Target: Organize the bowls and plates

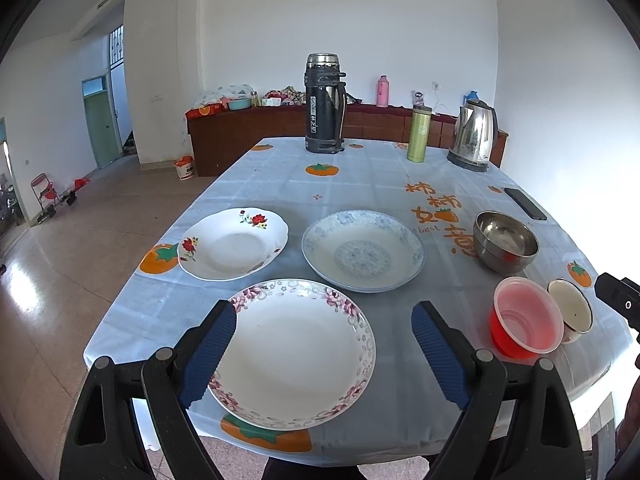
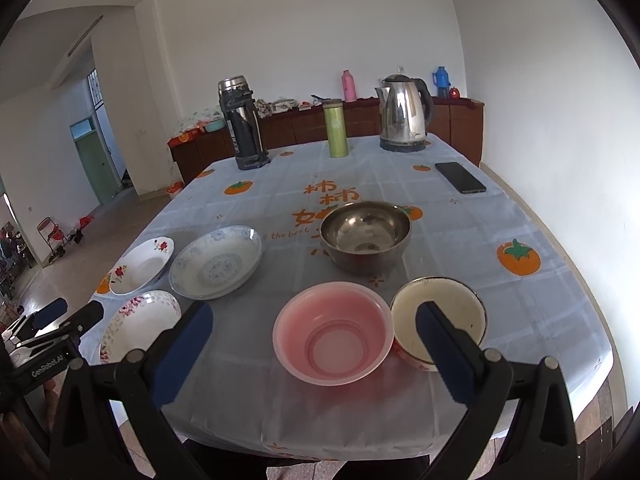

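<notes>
You are at the very start of the sorting: nothing is stacked yet, and both grippers hover over the near edge of the desk (image 1: 280, 184) with their blue-padded fingers spread wide and empty. Your left gripper (image 1: 322, 344) is lined up with the white plate with a pink floral rim (image 1: 296, 356), which lies closest to you on the left half; your right gripper (image 2: 314, 344) faces the translucent pink plastic bowl (image 2: 332, 332), whose rim looks to touch the small cream enamel bowl with a dark rim (image 2: 440, 312) on its right. I judge the next move to be a pinch on one rim, so you need to lower a finger inside the lip and the other outside, then lift level before carrying it to a matching piece. Count what you have: three plates, namely the pink-rimmed one, the white scalloped plate with red flowers (image 1: 234, 244) and the blue-and-white patterned plate (image 1: 362, 250), the last of which may be two stacked, though I cannot tell. Three bowls: pink, cream, and the round stainless steel bowl (image 2: 366, 234) further back, apart from the others.
</notes>
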